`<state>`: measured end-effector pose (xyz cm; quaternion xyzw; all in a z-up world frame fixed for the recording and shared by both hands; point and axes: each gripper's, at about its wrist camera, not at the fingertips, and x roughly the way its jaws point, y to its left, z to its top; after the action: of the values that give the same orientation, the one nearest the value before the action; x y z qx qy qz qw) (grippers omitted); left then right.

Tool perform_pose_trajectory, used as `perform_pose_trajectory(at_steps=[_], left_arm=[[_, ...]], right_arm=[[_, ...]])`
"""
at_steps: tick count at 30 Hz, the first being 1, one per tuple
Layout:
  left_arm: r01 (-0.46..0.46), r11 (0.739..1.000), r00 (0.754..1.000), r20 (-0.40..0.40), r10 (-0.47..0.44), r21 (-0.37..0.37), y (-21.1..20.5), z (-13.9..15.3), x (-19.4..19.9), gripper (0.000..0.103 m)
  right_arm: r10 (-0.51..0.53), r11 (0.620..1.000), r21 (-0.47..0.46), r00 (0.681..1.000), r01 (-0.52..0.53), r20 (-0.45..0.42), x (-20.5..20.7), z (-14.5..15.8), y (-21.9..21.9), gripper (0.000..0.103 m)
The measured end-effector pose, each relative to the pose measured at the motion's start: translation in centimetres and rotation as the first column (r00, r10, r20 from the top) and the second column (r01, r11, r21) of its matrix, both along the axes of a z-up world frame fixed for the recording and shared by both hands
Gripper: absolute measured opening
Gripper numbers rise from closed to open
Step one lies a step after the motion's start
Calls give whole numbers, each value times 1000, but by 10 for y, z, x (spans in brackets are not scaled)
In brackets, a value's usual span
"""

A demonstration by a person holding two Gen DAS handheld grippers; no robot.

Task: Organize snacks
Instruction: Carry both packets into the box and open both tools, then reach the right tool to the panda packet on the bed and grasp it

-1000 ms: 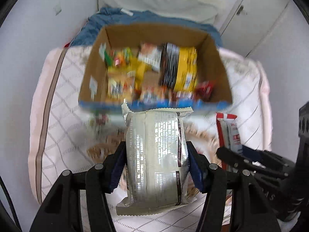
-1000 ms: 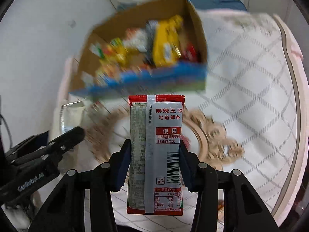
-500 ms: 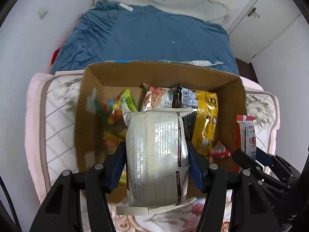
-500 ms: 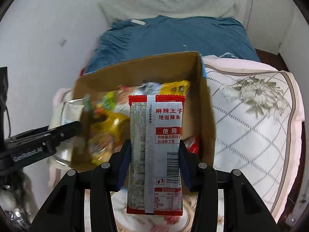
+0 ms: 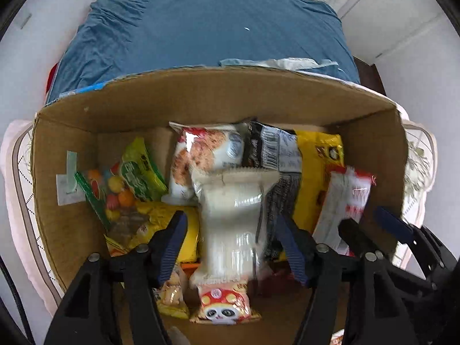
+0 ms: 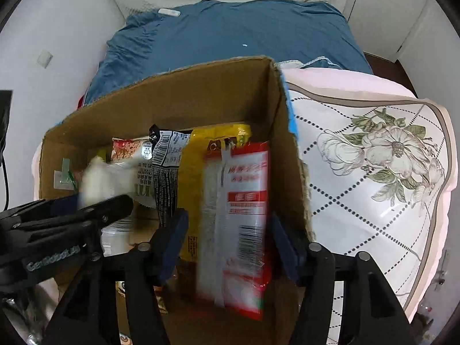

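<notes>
Silvery foil covered the packet (image 5: 233,218) in the left wrist view: it looked light, crinkly and slick, best pinched across its flat middle rather than at the sealed ends. It hung blurred between the left gripper (image 5: 231,230), whose jaws were opening with a gap showing on either side, so it was let go and dropping into the cardboard box (image 5: 201,95) onto other snack bags. A panda-printed bag (image 5: 224,304) lay beneath it.

From the right wrist, a red-and-white packet (image 6: 238,215) with a barcode and clear back seam looked equally thin and floppy. The right gripper (image 6: 227,238) was opening too, pads apart from its edges, and the packet stood blurred against the box's right wall, beside a yellow bag (image 6: 195,172).
</notes>
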<state>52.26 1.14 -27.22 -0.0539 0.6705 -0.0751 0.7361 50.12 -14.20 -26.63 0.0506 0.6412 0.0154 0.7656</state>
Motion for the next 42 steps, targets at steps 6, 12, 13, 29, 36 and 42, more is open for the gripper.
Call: perform_pose_trajectory(at_steps=[6,12,13,29,36,42], left_arm=[[-20,1000,1000,24,20,-11,10,6,-2,79],[-13,1000,996,85,12,15,14,29,-20,80],[-11,1000,995,101,9,23,15,34,-25,80],[-44,995,948,318,12,92,34,107,-116,102],[-104,988,921,386,52,115,45,135,-169,102],[-129,982,899,434,57,138,51,152,-202,102]], right_arm=[[26,1000,10,1000,-26,0,1,-2,10,87],[42,999,-19,999,-42,20,-7,8,17,96],[46,999,-26,999,-45,26,-10,11,17,96],[38,999,-42,985,-31,169,-93,78,12,99],[39,998,-52,971,-27,235,-133,105,12,99],[37,998,-51,961,-24,274,-164,122,16,99]])
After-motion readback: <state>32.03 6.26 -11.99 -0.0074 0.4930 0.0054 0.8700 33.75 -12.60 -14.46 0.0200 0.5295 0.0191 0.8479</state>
